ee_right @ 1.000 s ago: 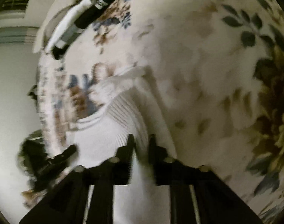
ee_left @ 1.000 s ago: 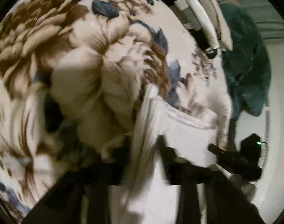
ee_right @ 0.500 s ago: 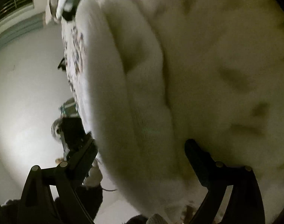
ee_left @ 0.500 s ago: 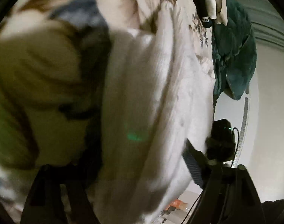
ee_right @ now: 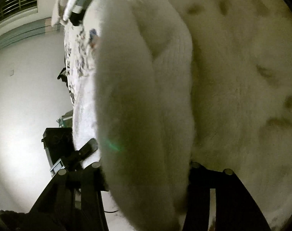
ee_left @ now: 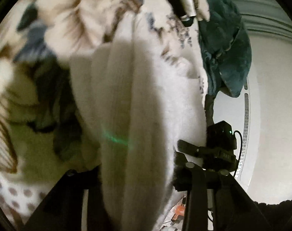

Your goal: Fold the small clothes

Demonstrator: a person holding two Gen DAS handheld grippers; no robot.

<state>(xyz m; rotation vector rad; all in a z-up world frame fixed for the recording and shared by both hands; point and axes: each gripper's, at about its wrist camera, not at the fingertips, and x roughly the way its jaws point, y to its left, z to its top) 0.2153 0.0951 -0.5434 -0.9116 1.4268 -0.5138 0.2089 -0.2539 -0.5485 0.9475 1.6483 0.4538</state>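
Both grippers have just been closing on the white sweater's folded edge near the blanket's edge — likely for the next fold.

Floral-patterned bed cover, pale wall, barred window at the upper left, dim light.

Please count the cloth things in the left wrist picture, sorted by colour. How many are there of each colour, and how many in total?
White knitted garment: 1
Cream blanket with brown and blue flowers: 1
Dark teal cloth: 1
Pile of pale and black clothes at the far edge, pieces too unclear to separate: 1
Total: 4
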